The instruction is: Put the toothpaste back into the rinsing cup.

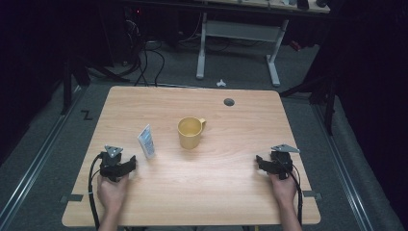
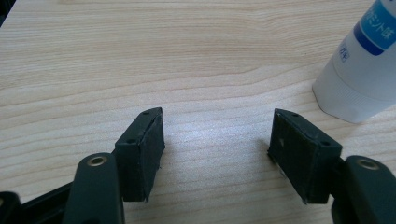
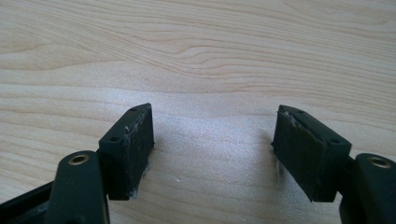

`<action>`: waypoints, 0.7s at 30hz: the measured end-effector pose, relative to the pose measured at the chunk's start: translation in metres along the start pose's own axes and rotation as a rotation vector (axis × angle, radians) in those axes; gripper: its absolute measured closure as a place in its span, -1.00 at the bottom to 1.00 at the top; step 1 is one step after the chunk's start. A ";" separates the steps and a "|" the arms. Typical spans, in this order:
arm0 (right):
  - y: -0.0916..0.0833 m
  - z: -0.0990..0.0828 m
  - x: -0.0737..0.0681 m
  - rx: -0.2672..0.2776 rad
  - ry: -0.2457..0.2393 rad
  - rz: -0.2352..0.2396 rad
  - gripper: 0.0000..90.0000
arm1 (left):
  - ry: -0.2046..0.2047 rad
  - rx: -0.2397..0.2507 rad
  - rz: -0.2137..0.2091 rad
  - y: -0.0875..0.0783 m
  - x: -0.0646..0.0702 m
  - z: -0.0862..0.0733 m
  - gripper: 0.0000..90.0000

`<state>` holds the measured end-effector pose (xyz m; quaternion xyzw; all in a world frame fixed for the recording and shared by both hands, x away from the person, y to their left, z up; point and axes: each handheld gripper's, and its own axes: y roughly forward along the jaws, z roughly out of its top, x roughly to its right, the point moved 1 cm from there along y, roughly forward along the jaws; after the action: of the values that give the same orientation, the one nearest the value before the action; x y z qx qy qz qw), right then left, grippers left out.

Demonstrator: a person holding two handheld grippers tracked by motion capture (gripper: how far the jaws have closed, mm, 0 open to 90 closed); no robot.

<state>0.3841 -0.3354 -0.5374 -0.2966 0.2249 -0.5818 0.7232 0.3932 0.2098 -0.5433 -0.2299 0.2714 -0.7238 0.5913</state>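
Note:
A yellow mug (image 1: pixel 190 132) stands upright in the middle of the wooden table (image 1: pixel 231 187), handle toward the far right. A white tube with a blue label (image 1: pixel 146 141) lies left of it, cap toward me; its cap end (image 2: pixel 357 77) sits just beyond the right jaw in the left gripper view. My left gripper (image 1: pixel 130 162) rests at the table's front left, open, with bare wood between its pads (image 2: pixel 148 144). My right gripper (image 1: pixel 260 161) rests at the front right, open over bare table (image 3: pixel 212 135), nothing between its pads (image 3: pixel 135 140).
A round grey cable hole (image 1: pixel 229 102) sits near the table's far edge. Beyond the table stand a white desk frame (image 1: pixel 238 36) and floor cables (image 1: pixel 144 62). Metal rails (image 1: pixel 43 154) run along the floor on both sides.

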 end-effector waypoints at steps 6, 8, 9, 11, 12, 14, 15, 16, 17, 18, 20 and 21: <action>0.000 0.000 0.000 0.000 0.000 0.000 -0.35 | 0.003 -0.004 -0.003 0.000 0.000 0.000 -0.24; 0.000 0.000 0.000 0.000 0.000 -0.001 -0.35 | 0.003 -0.004 -0.003 0.000 0.000 0.000 -0.25; 0.000 0.000 0.000 0.000 0.000 0.000 -0.35 | 0.004 -0.004 -0.003 0.000 0.000 0.000 -0.25; 0.000 0.000 0.000 0.000 0.000 -0.001 -0.35 | 0.004 -0.004 -0.004 0.000 0.000 0.000 -0.26; 0.000 0.000 0.000 0.000 0.001 -0.001 -0.35 | 0.004 -0.004 -0.004 0.000 0.000 0.000 -0.26; 0.000 0.000 0.000 0.000 0.000 -0.001 -0.35 | 0.002 -0.002 -0.005 0.000 0.000 0.000 -0.27; 0.000 0.000 0.000 0.000 0.000 -0.001 -0.35 | 0.003 -0.003 -0.006 0.000 0.000 0.000 -0.28; 0.000 0.000 0.000 0.000 0.000 0.000 -0.35 | 0.004 -0.003 -0.007 0.000 0.000 0.000 -0.28; 0.000 0.000 0.000 0.000 0.000 0.000 -0.35 | 0.004 -0.004 -0.007 0.000 0.000 0.000 -0.28; 0.000 0.000 0.000 0.000 0.000 -0.001 -0.35 | 0.001 -0.005 -0.003 0.001 0.000 0.000 -0.32; 0.000 0.000 0.000 0.000 0.001 -0.001 -0.35 | -0.004 -0.007 -0.001 0.001 0.000 0.000 -0.35; 0.000 0.000 0.000 0.000 0.001 -0.001 -0.35 | -0.004 -0.007 -0.001 0.001 0.000 0.000 -0.36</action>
<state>0.3841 -0.3354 -0.5374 -0.2965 0.2250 -0.5821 0.7229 0.3939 0.2096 -0.5436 -0.2334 0.2726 -0.7229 0.5905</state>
